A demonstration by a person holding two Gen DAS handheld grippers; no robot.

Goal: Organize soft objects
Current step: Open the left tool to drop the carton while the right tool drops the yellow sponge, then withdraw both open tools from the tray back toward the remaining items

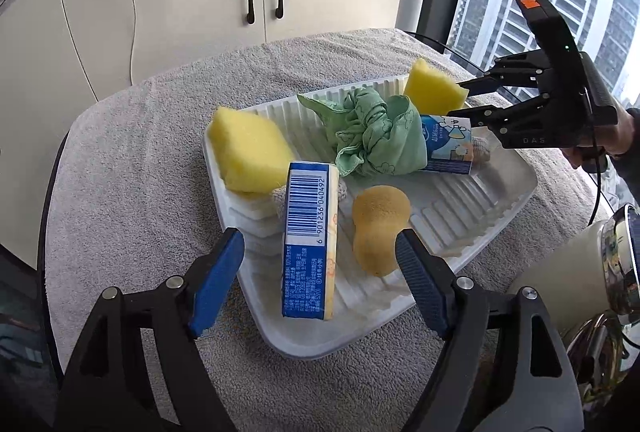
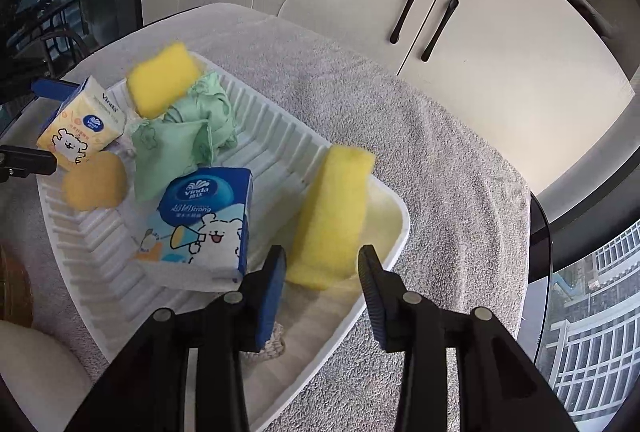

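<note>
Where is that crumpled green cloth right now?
The green cloth lies bunched in the middle of the white tray, between two yellow sponges, with the blue tissue pack leaning against it.

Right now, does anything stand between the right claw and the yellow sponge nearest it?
Nothing visible does. The nearer yellow sponge lies at the tray's corner, straight ahead of the open right claw; the blue tissue pack sits beside it, out of the path.

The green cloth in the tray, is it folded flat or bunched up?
Bunched up: the green cloth sits crumpled and knotted in the white tray, not laid flat.
</note>
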